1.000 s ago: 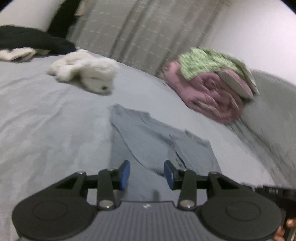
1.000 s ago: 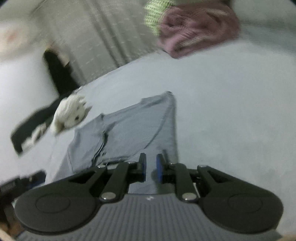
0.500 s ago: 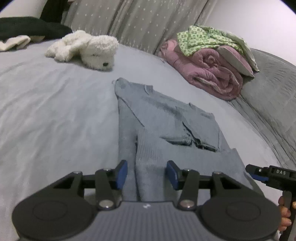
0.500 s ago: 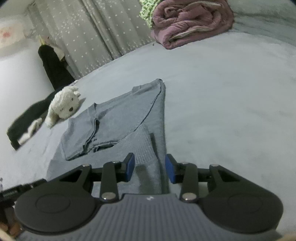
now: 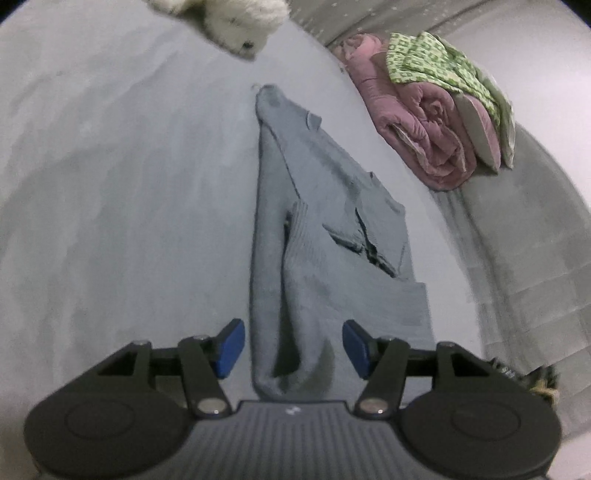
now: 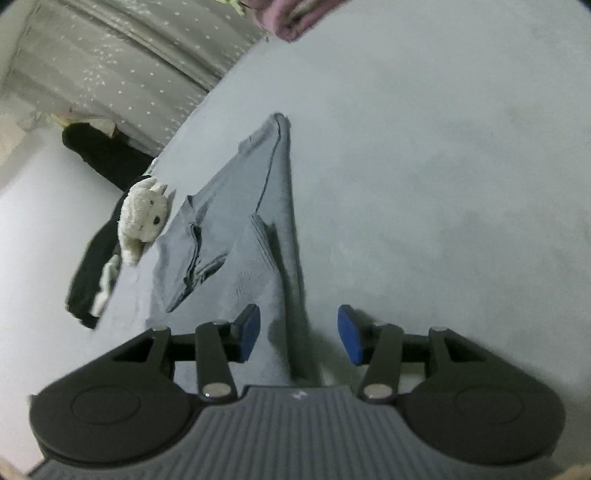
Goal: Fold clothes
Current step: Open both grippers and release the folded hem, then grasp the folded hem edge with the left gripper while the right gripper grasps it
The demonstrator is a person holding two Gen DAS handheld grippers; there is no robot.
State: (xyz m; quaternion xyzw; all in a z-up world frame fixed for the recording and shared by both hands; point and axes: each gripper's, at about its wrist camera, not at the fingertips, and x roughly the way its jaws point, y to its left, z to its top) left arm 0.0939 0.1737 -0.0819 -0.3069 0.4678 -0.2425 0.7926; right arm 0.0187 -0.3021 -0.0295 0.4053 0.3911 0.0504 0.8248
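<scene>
Now both sets of fingers are opening over the near hem of the grey sweater (image 5: 317, 236), gripping nothing; beyond it on the bed (image 5: 110, 184): white plush toy (image 5: 236, 22), pink quilt (image 5: 424, 122), curtain (image 6: 129, 66).

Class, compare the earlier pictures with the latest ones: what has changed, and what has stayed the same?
Both the left gripper and the right gripper have opened wider, and are opening further, above the sweater, gripping nothing. Both views now tilt further down. The sweater, toy and blankets stayed put.

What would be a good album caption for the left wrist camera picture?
Left gripper, fingers opening, above a partly folded grey sweater on a grey bed.
</scene>
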